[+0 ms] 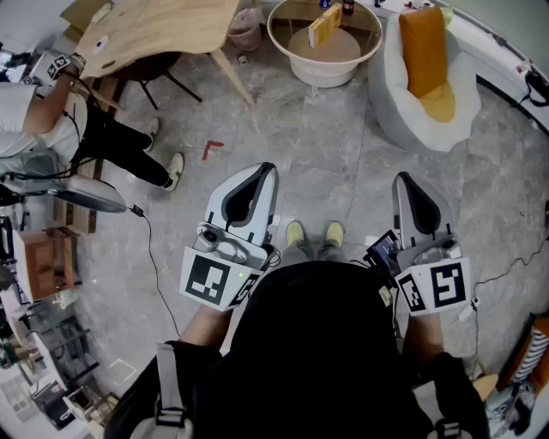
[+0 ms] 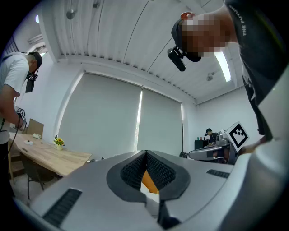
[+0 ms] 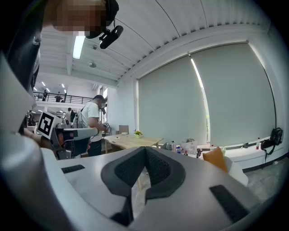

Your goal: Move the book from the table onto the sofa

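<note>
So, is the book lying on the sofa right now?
No, the book stands on the round white table, while the sofa beside it holds only an orange cushion.

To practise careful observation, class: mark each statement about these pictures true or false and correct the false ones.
1. The book is on the round table. True.
2. The left tool holds the book. False: its jaws are shut on nothing.
3. An orange cushion lies on the white sofa. True.
4. The right tool stands wide open. False: it is shut and empty.
5. Nobody else is present. False: another person stands beside the wooden table.
</note>
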`<state>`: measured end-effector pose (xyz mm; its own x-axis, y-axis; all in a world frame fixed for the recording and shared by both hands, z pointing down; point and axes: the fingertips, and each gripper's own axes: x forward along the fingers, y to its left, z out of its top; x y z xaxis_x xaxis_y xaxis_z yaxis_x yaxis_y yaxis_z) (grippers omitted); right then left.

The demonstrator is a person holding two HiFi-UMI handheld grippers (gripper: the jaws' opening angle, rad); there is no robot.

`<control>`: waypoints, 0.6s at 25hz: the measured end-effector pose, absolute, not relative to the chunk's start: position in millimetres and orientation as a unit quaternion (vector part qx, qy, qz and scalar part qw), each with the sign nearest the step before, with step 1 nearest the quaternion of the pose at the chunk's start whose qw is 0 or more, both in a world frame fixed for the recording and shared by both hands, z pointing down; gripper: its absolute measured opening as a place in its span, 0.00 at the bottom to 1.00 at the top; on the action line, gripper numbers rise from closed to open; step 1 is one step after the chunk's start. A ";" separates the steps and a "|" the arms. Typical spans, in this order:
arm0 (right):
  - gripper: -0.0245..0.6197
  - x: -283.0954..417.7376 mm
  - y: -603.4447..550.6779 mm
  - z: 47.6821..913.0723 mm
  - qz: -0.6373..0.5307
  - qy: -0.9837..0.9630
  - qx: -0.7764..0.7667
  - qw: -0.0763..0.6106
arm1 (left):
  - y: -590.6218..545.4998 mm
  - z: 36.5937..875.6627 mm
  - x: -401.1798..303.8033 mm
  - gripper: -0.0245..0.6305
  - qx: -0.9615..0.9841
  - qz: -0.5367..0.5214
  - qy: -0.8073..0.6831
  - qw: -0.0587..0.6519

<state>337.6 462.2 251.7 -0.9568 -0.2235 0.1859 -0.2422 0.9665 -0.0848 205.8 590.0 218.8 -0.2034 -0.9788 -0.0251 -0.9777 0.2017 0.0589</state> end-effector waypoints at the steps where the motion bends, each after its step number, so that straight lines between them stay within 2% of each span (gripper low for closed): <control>1: 0.05 336.9 464.9 251.9 0.051 -0.988 0.119 0.088 | 592.8 219.3 204.8 0.04 0.632 -0.033 -0.774 0.009; 15: 0.05 330.8 463.4 230.1 0.055 -0.987 0.145 0.053 | 607.1 217.3 188.7 0.04 0.637 -0.041 -0.770 0.004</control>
<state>330.8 463.4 230.1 -0.9525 -0.2796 0.1208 -0.2913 0.9522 -0.0925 188.7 607.1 217.3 -0.1892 -0.9809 -0.0455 -0.9801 0.1859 0.0690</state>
